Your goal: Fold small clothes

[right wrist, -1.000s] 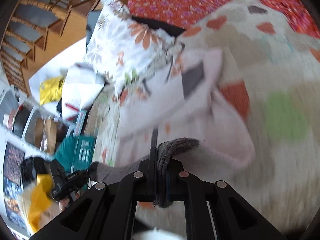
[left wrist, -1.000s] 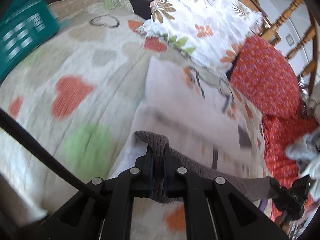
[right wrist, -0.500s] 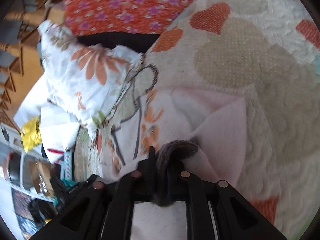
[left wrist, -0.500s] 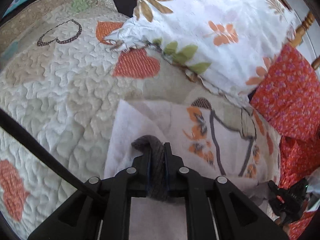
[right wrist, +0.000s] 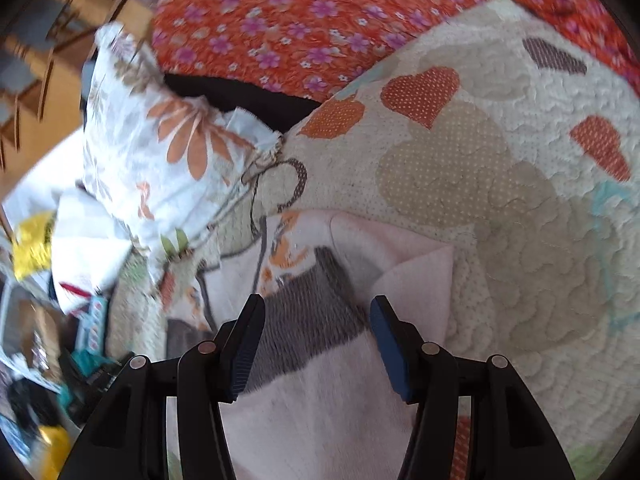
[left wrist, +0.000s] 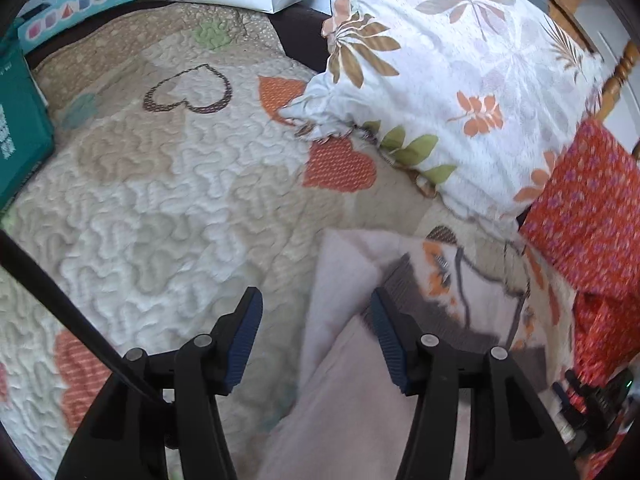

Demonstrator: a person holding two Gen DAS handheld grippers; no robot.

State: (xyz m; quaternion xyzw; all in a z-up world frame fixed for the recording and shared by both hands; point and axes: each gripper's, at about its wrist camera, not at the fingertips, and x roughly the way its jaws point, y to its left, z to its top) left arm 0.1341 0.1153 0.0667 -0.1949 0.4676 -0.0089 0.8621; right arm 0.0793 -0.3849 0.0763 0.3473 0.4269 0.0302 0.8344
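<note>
At the far left a teal basket [left wrist: 20,120] is seen on the heart-patterned quilt [left wrist: 160,200]. The left tool [left wrist: 316,336] is held with its fingers spread apart, gripping nothing — one finger over bare quilt, the other over the pale pink garment [left wrist: 340,272]. The garment lies on the quilt just below a floral pillow [left wrist: 460,80], its grey knit band [right wrist: 308,320] showing between the parted, empty fingers of the right tool [right wrist: 316,340]. An orange flowered cloth [right wrist: 320,20] is seen beyond.

Heart-patterned quilt [left wrist: 168,200] covering the bed; floral pillow [left wrist: 460,80] at its head, beside an orange flowered cushion [right wrist: 320,20]; wooden railing [left wrist: 620,68] behind the pillow.
</note>
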